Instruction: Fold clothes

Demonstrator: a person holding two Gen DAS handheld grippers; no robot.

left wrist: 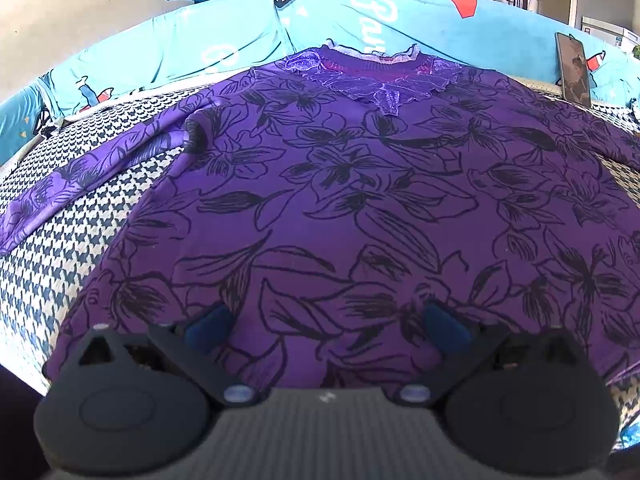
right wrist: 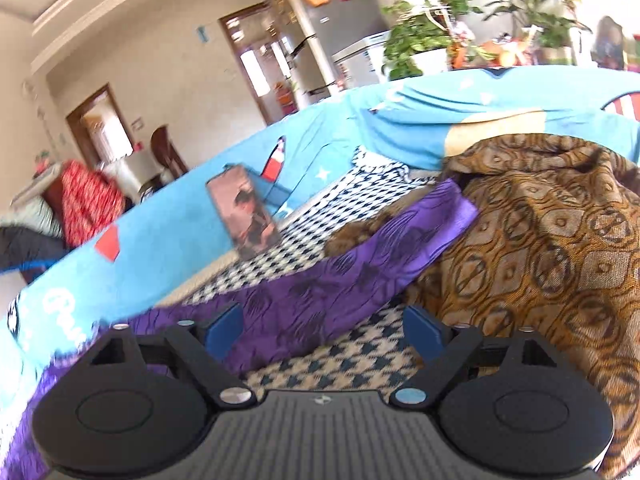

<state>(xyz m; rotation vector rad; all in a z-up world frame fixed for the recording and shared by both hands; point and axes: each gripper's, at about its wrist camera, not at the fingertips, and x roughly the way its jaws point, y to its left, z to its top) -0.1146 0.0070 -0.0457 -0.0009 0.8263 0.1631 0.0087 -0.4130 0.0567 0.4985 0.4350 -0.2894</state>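
Observation:
A purple top with black flower outlines (left wrist: 340,200) lies spread flat on a houndstooth cover (left wrist: 60,240), its lace collar (left wrist: 360,76) at the far side and one sleeve (left wrist: 100,168) stretched out to the left. My left gripper (left wrist: 328,328) hovers open over the top's near hem, nothing between its blue pads (left wrist: 208,326). In the right wrist view the top's other sleeve (right wrist: 360,264) runs out over the cover toward a brown patterned garment (right wrist: 552,248). My right gripper (right wrist: 324,332) stands open just short of that sleeve, empty.
A phone (left wrist: 574,68) leans against the blue cartoon-print sofa back (left wrist: 240,36); the same phone (right wrist: 248,212) shows in the right wrist view. The brown garment is heaped at the right. Clothes, potted plants (right wrist: 424,20) and a fridge stand behind the sofa.

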